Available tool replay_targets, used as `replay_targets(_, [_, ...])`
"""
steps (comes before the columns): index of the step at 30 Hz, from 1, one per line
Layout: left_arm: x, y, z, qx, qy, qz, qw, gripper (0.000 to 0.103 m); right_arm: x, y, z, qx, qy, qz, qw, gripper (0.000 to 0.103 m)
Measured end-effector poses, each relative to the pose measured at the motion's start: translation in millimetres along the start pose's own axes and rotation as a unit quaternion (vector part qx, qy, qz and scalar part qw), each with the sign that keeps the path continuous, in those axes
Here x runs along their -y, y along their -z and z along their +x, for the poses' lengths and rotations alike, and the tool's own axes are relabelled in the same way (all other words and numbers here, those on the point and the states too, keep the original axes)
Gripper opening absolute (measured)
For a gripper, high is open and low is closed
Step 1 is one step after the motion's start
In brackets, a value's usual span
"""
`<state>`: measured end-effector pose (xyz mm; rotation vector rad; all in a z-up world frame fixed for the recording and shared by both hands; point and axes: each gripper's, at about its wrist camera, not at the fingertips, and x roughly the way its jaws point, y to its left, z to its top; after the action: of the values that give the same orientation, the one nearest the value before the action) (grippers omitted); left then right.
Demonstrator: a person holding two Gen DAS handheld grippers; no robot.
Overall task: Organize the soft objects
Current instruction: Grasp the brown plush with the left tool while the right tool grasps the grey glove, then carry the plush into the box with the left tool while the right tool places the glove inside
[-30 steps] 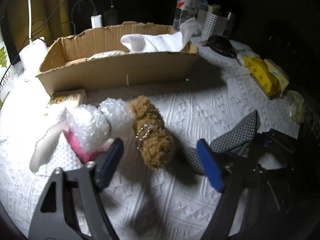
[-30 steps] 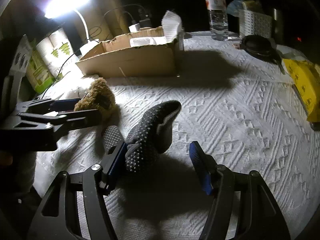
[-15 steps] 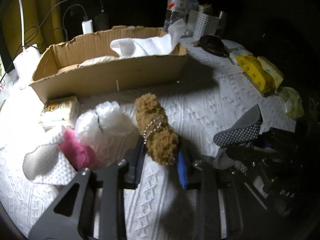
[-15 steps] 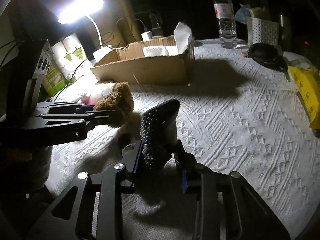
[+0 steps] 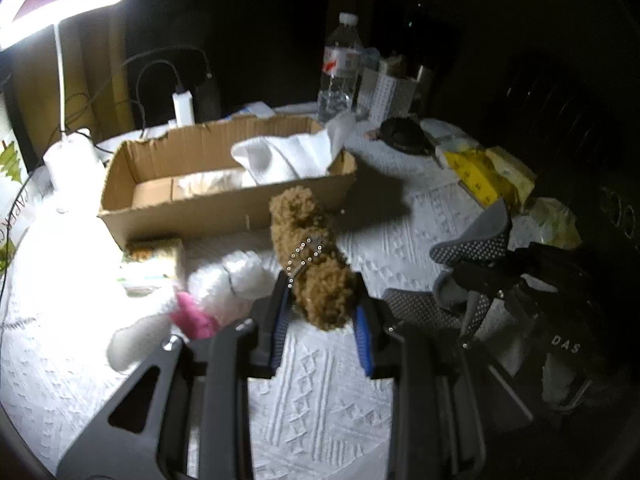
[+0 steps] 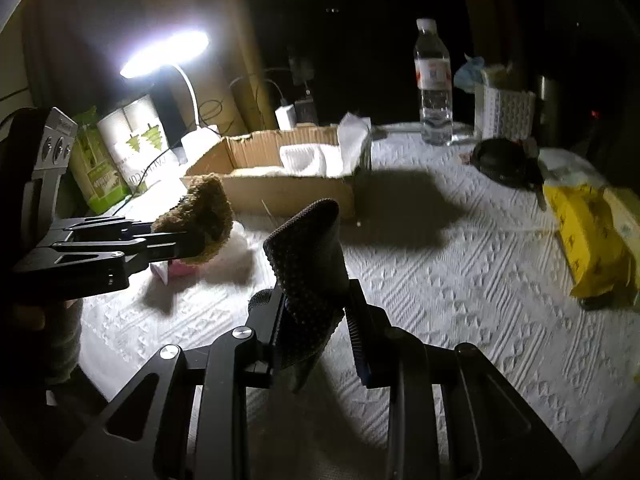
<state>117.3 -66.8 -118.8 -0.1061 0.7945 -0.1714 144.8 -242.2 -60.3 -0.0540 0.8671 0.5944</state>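
Since the earlier frame both of my jaws have been closing, each onto a soft item that lay on the surface, and both items now ride clear of the cloth.

My left gripper [image 5: 320, 316] has its jaws pinching the brown fuzzy toy [image 5: 310, 264] at its lower end; the toy stands up and away between the blue pads, a thin bead chain across its middle. In the right wrist view the same toy [image 6: 200, 216] hangs at the tip of the left gripper, above the cloth.

My right gripper [image 6: 316, 320] has its jaws pinching the dark dotted sock [image 6: 306, 256] at mid-length; the upper part stands upright, the lower part droops between the fingers.

Left on the surface, just beside the left jaws: a white plush toy [image 5: 224, 284] with a pink part, touching a small printed packet [image 5: 152, 260].

Beyond these, the cardboard box [image 5: 224, 200] holds a white sock [image 5: 280, 156] draped over its right end.

The white textured tablecloth [image 6: 460, 280] covers the surface. Behind the box: a lit desk lamp [image 6: 164, 52], a water bottle [image 6: 434, 84], a white basket [image 6: 506, 110]. At the right edge: a yellow packet [image 6: 588, 240].
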Motion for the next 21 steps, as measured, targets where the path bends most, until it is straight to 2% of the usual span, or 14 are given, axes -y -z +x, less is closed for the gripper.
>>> replay_targets(21, [-68.8,-29.6,-51.3,0.062,-0.027,-0.007,0.9977,0.029,-42.5,-65.6,6.3,0.041,0.006,-0.041,0.998,0.03])
